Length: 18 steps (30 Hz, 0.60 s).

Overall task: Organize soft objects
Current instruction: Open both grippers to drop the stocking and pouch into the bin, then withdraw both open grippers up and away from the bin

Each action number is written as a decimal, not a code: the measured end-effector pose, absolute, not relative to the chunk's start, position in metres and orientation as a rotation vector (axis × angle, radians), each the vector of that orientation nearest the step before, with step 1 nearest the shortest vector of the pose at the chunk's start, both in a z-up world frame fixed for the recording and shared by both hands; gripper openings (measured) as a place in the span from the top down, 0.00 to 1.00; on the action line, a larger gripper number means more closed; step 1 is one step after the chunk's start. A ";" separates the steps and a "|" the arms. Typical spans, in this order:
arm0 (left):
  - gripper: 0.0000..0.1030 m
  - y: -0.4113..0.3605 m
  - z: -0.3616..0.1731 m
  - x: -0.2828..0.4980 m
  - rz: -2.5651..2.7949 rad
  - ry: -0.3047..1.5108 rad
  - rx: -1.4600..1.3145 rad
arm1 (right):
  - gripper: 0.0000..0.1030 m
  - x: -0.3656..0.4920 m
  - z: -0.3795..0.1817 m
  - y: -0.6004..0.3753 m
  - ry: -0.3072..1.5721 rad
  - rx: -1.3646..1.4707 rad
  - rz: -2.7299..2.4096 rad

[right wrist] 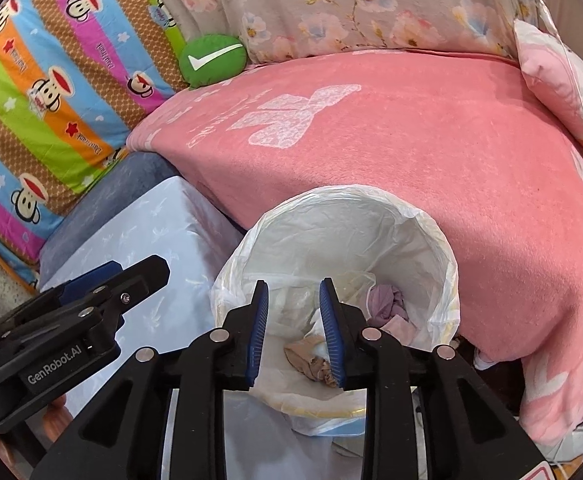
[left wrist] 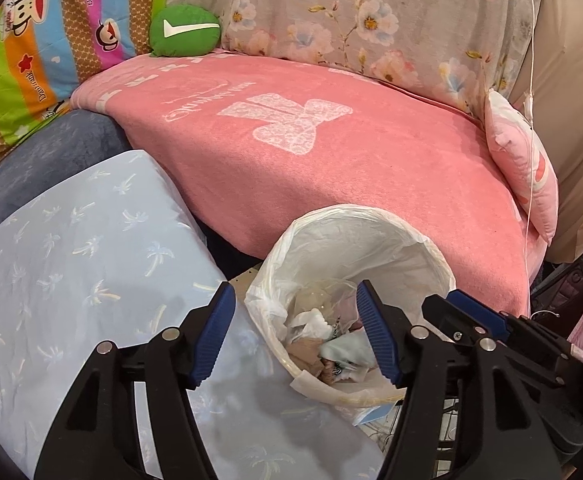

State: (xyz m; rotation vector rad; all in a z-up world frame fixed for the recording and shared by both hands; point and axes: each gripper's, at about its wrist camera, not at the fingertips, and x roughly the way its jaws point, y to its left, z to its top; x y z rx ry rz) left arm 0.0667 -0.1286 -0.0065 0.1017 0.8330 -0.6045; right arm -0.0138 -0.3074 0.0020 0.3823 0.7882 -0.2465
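A pink blanket (left wrist: 331, 168) with a pale bow motif was seen spread across the bed, filling the middle of both views. Behind it, at the far side, a grey floral cover (left wrist: 351, 20) was draped upright, and to the far left a striped cartoon-monkey quilt (right wrist: 51, 80) was propped against the corner. In the near left a light-blue cloth with palm-tree print (left wrist: 71, 260) was laid over a blue-grey cushion (left wrist: 31, 160).

A waste bin lined with a white plastic bag (right wrist: 331, 232) was placed near the front edge of the bed, just beside the blue cloth — crumpled paper and a mauve scrap of fabric (right wrist: 387, 304) could be made out inside. A pink pillow (left wrist: 527, 168) was leaned at the right edge of the blanket, and a small green cushion bearing a white tick (left wrist: 183, 30) was tucked at the far left corner, where blanket, quilt and floral cover met.

The left gripper (left wrist: 295, 336) was held above the bin's near rim with its blue-padded jaws set wide apart and nothing between them. The right gripper (right wrist: 294, 332) was held over the bin with a narrower gap — also empty, though open. Each tool was caught at the edge of the other's view.
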 end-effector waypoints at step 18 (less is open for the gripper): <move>0.21 -0.082 -0.016 0.051 -0.464 0.804 0.129 | 0.49 -0.045 0.002 -0.272 0.801 0.256 -0.291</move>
